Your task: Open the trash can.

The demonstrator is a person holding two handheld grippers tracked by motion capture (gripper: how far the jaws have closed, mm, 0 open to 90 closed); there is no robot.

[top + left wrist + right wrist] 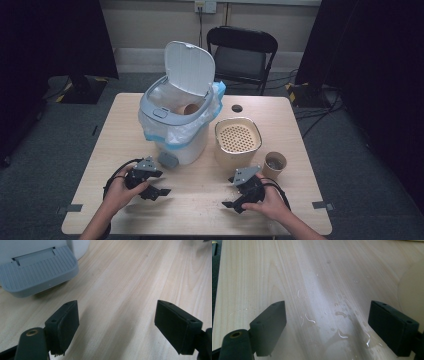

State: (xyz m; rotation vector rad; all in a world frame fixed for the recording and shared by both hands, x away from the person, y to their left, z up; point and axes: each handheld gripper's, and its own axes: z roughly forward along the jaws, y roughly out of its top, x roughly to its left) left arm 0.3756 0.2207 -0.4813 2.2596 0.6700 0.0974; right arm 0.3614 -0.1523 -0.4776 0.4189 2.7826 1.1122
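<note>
The pedal bin (179, 120) stands on the counter (200, 197) just ahead of the left gripper (159, 191), lid up, a liner bag folded over its rim and a brown cup lying inside. Its grey foot pedal (37, 270) sits ahead of that gripper's jaws, to their left, close but not touched. Those jaws stand wide apart with nothing between them.

Further right, the right gripper (229, 204) also has its jaws spread wide and empty, over a counter patch wet with droplets (342, 322). Up and to the right of these jaws stand a cream strainer pot (238, 140) and, beside it, a small paper cup (274, 165).

The paper cup looks like the next piece to bin. To do it well, square the right jaws around the cup's wall, close gently so the thin paper doesn't buckle, and carry it upright.
</note>
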